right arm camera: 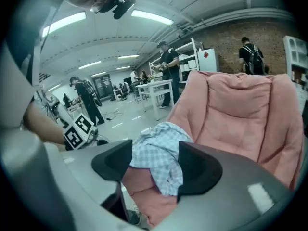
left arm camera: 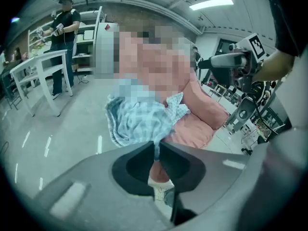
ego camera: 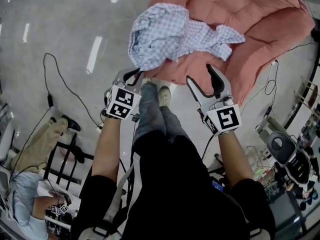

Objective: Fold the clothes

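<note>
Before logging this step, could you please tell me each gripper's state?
Left gripper: closed on the checked shirt edge.
Right gripper: open, holding nothing.

Left of the pink chair (ego camera: 250, 24), the grey floor (ego camera: 60, 39) is open. Only a black cable (ego camera: 62, 81) crosses it, near your left gripper (ego camera: 136, 74). The checked shirt (ego camera: 170, 34) covers the chair's near left edge and blocks the path straight ahead of both grippers. Your shoes (ego camera: 163, 95) stand just in front of the chair, between the left gripper and the right gripper (ego camera: 201, 74). Right of the chair, a thin cable (ego camera: 270, 89) and crowded equipment (ego camera: 287, 151) block passage.
</note>
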Demonstrator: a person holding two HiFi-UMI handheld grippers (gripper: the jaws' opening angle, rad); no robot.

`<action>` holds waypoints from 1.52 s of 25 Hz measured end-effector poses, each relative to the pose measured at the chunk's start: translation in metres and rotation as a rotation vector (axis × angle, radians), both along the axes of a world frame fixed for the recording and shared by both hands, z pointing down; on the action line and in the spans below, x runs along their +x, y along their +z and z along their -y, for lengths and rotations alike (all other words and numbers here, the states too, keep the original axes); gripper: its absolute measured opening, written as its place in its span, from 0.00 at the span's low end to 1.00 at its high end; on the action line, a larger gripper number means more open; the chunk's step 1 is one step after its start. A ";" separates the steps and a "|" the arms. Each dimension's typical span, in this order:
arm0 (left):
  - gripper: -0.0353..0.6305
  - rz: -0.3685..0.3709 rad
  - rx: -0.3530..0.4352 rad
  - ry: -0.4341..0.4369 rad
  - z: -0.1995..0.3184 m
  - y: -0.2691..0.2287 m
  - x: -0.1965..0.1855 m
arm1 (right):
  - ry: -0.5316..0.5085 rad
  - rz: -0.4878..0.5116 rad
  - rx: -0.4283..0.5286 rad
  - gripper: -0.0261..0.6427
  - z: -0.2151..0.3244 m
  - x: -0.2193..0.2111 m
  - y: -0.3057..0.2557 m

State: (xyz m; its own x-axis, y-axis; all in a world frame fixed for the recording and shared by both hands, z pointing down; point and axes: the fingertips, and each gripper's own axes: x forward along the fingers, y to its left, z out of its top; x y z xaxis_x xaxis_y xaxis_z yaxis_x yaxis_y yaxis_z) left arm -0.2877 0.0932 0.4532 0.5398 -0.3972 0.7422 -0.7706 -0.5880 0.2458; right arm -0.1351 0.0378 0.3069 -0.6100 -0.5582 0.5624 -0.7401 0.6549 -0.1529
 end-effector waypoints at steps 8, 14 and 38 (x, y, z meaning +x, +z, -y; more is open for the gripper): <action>0.11 -0.054 -0.006 -0.023 -0.009 -0.007 -0.023 | -0.258 -0.120 0.073 0.43 0.064 -0.091 0.024; 0.11 -0.076 0.006 -0.051 -0.006 -0.015 -0.025 | -0.492 -0.270 0.130 0.33 0.083 -0.133 0.051; 0.11 -0.078 -0.016 -0.433 0.000 -0.006 -0.034 | -1.567 -0.847 0.491 0.27 0.097 -0.157 0.169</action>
State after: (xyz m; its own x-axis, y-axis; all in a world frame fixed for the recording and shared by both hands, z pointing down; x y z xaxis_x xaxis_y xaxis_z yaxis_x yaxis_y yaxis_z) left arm -0.3216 0.0937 0.4471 0.3805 -0.5879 0.7138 -0.9240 -0.2107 0.3190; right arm -0.2921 -0.0587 0.4758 -0.3439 -0.0160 0.9389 0.7478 0.6001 0.2841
